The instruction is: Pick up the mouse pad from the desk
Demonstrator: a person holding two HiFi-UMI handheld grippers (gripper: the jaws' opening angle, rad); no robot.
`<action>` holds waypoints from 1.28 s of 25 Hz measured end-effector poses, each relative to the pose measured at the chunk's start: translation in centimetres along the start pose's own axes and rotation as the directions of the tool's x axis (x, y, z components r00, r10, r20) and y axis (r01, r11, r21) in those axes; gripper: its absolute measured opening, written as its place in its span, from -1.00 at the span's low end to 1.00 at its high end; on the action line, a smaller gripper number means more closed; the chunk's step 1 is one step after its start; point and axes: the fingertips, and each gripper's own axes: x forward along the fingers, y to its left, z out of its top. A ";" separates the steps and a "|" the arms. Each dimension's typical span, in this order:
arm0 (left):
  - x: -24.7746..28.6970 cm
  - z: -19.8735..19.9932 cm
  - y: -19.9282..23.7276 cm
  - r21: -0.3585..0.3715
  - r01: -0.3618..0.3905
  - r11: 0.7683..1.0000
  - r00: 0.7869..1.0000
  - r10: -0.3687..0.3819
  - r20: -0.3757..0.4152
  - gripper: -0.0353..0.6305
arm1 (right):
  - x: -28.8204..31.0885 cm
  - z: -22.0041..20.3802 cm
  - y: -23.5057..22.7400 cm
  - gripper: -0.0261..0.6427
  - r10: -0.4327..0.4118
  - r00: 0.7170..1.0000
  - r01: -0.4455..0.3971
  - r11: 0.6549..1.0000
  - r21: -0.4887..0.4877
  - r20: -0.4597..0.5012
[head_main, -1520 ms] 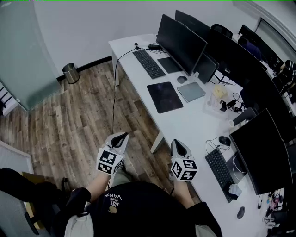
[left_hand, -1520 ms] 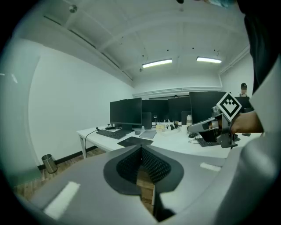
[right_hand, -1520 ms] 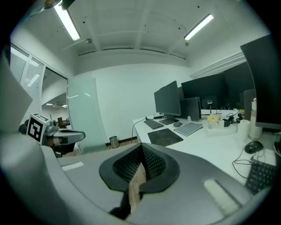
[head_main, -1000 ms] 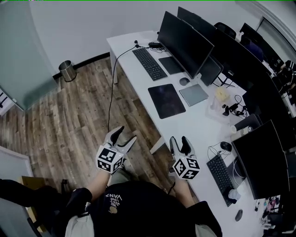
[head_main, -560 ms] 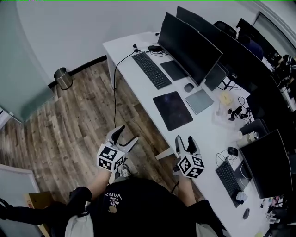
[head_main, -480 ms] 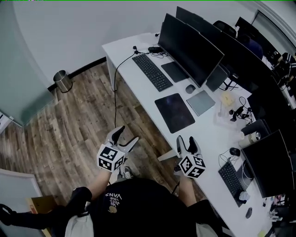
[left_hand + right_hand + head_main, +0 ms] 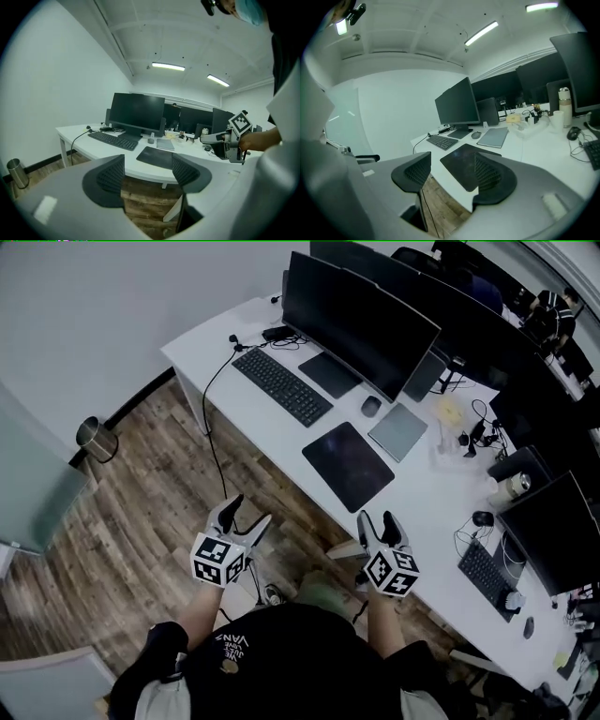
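Note:
The mouse pad (image 7: 348, 465) is a dark rectangle lying flat on the white desk (image 7: 281, 442), close to its front edge, in front of the big monitor. Both grippers hang short of the desk over the wooden floor and touch nothing. My left gripper (image 7: 248, 514) is open and empty, left of the pad. My right gripper (image 7: 377, 521) is also open and empty, just before the desk edge below the pad. The left gripper view shows the mouse pad (image 7: 157, 157) beyond the left gripper (image 7: 147, 161). In the right gripper view the mouse pad (image 7: 459, 168) lies ahead of the right gripper (image 7: 452, 164).
A black keyboard (image 7: 281, 385), a mouse (image 7: 370, 406) and a grey tablet (image 7: 398, 430) lie around the pad, with a wide monitor (image 7: 361, 320) behind. A cable (image 7: 214, 446) hangs off the desk. A metal bin (image 7: 94, 439) stands on the floor. A second keyboard (image 7: 483, 568) is farther right.
Both grippers went from shut to wide open. The person has stepped toward the desk, so the mouse pad now lies nearer the grippers.

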 end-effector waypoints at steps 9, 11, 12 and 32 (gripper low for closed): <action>8.5 0.5 0.4 -0.025 0.062 0.998 0.996 -0.063 -0.058 -0.02 | 5.8 2.1 -4.2 -0.10 -0.028 1.000 0.028 0.999 0.033 -0.014; 10.4 0.5 0.7 -0.024 0.067 0.997 0.995 -0.068 -0.078 -0.02 | 7.3 2.7 -5.2 -0.10 -0.031 0.999 0.032 0.999 0.017 -0.025; 11.4 0.6 0.8 -0.024 0.071 0.997 0.994 -0.073 -0.087 -0.02 | 7.9 2.9 -5.8 -0.10 -0.037 0.999 0.037 0.999 0.012 -0.032; 24.0 -1.4 1.0 -0.036 0.093 0.995 0.956 -0.099 -0.276 -0.02 | 15.4 -1.6 -16.9 -0.10 -0.139 0.957 0.152 0.988 0.030 -0.255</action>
